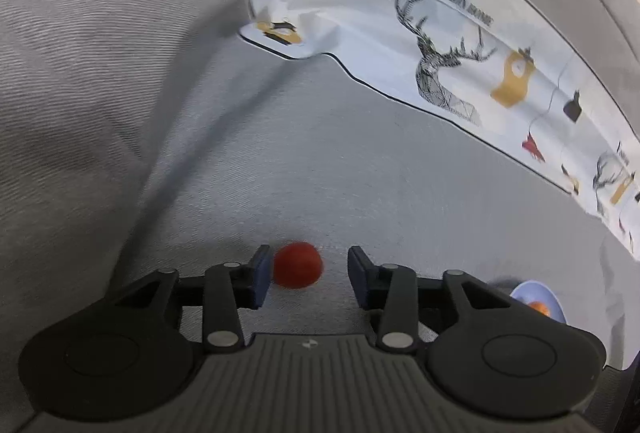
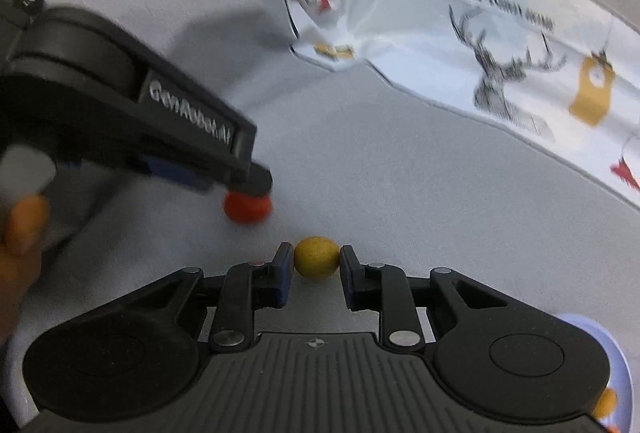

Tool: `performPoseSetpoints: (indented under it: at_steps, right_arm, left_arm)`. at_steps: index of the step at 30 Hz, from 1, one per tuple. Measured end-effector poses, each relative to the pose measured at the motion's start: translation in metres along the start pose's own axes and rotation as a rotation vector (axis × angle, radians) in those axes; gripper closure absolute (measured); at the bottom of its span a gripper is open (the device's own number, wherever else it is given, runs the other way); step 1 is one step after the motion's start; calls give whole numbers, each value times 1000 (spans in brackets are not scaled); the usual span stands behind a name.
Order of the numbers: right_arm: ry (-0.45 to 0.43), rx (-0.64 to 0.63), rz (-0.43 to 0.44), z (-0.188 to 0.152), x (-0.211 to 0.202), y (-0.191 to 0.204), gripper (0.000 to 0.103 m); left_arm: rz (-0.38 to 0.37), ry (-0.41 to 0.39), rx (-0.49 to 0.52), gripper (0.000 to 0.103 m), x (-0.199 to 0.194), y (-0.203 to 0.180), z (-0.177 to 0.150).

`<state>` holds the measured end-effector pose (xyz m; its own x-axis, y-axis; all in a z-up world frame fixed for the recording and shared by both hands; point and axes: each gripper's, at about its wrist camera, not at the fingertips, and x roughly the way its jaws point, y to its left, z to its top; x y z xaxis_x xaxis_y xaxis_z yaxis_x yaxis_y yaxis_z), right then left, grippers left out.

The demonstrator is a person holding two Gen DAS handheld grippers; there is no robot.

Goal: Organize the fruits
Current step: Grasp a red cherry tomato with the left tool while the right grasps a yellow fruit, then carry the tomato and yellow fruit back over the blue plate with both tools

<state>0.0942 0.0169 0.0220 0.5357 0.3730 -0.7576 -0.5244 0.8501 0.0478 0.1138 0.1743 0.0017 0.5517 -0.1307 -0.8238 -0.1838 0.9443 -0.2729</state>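
Note:
A small red fruit lies on the grey sofa cushion between the fingers of my left gripper. The left pad touches it and the right pad stands apart, so the gripper is open. In the right wrist view the left gripper sits over the same red fruit. My right gripper is shut on a small yellow fruit, with both pads against its sides. A pale blue plate holding an orange fruit shows at the lower right, and again in the right wrist view.
A white printed cloth with deer and bird pictures lies across the back of the grey cushion. A grey sofa back or armrest rises on the left. A person's hand holds the left gripper.

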Motion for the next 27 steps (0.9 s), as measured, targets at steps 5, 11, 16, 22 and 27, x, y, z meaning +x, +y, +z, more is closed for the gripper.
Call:
performPoseSetpoints:
  at_steps: [5, 11, 16, 22, 27]
  right_arm:
    - [15, -1, -1, -4, -2, -2, 77]
    - [15, 7, 0, -4, -1, -3, 77]
    - [14, 10, 1, -3, -1, -3, 77]
    - [6, 19, -2, -4, -4, -5, 77]
    - [16, 19, -4, -5, -2, -4, 77]
  left_arm:
    - [36, 10, 60, 48, 11, -12, 0]
    - [81, 23, 114, 48, 21, -21, -2]
    - [124, 35, 151, 67, 27, -24, -3]
    - [164, 12, 186, 68, 23, -27, -5]
    - [166, 34, 181, 67, 25, -25, -6]
